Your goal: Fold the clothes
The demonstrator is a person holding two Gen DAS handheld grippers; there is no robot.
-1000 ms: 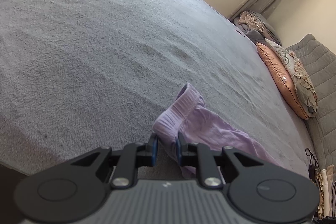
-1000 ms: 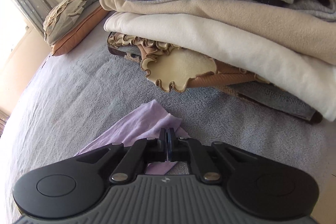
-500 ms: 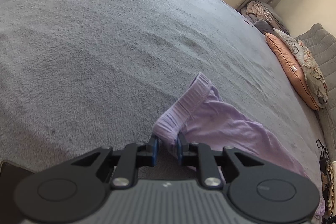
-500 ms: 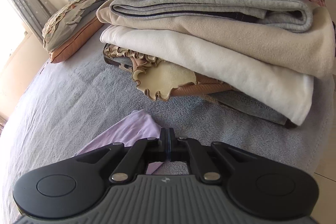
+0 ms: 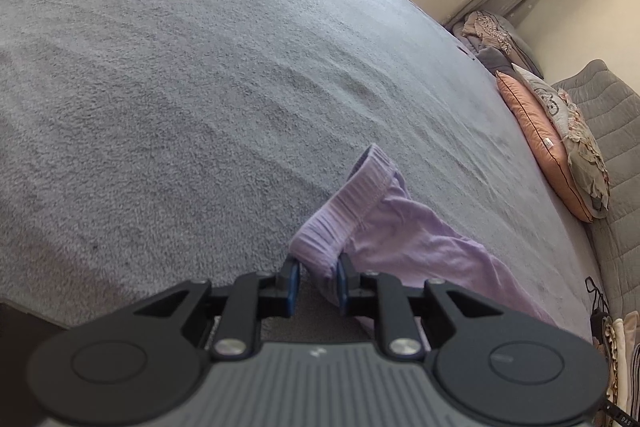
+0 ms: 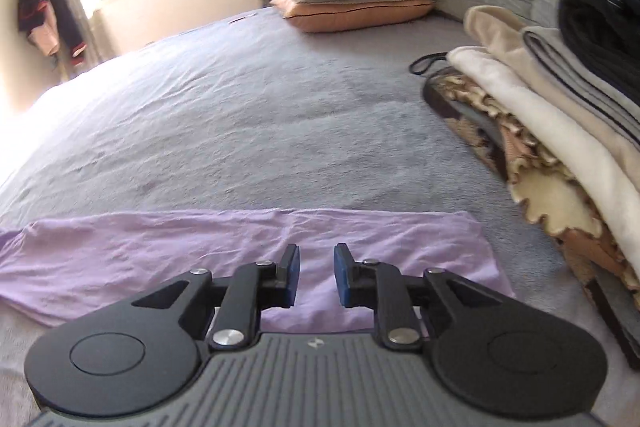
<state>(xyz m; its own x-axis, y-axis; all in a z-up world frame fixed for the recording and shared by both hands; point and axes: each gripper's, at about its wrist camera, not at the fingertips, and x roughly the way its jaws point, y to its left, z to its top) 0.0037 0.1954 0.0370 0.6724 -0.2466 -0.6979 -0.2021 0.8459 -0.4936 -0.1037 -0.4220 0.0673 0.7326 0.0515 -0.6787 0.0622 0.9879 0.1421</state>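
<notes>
Here the left tool (image 5: pixel 316 277) pinches the lilac garment's (image 5: pixel 400 235) ribbed waistband at lower centre, while the right tool (image 6: pixel 316 273) is opening, empty, above the cloth flat on the bed (image 6: pixel 260 115).

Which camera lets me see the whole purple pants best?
The right wrist view: the flat lilac cotton pants stretch across the picture on the grey fleece bedspread, almost whole. The left wrist view shows only the ribbed waistband bunched up near the camera, with one part trailing off.

I am pinching the ribbed waistband (image 5: pixel 352 195) of the lilac garment (image 5: pixel 420 247) with my left gripper (image 5: pixel 316 283) above the grey bed (image 5: pixel 200 87).
</notes>
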